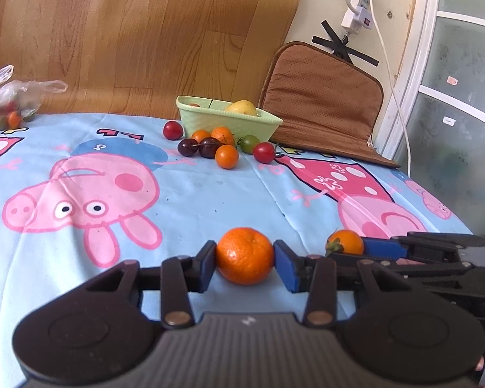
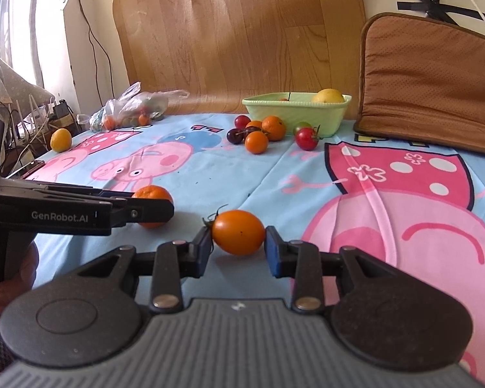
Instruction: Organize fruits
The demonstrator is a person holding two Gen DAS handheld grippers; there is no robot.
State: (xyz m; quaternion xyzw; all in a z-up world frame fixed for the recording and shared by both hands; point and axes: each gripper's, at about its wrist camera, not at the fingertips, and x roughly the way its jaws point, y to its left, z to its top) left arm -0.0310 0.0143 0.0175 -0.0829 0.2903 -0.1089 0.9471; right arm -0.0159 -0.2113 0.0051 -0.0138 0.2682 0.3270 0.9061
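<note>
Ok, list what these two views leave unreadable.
- Green basket contents: both views, its wall hides all but a yellow fruit and a stem.
- Plastic bag: left wrist view, cut by the edge; its fruit is blurred.
- Mandarin: right wrist view, half hidden behind the left gripper.

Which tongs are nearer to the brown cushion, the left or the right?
Right. The right tongs, gripping an orange tomato, sit on the brown cushion's side; the left tongs, gripping a mandarin, are beyond them.

Cartoon-pig tablecloth (image 2: pixel 307 174), wood-grain sheet (image 2: pixel 236 32) against cream wall, brown cushion (image 2: pixel 430 74), daylit window (image 2: pixel 3 16)
</note>
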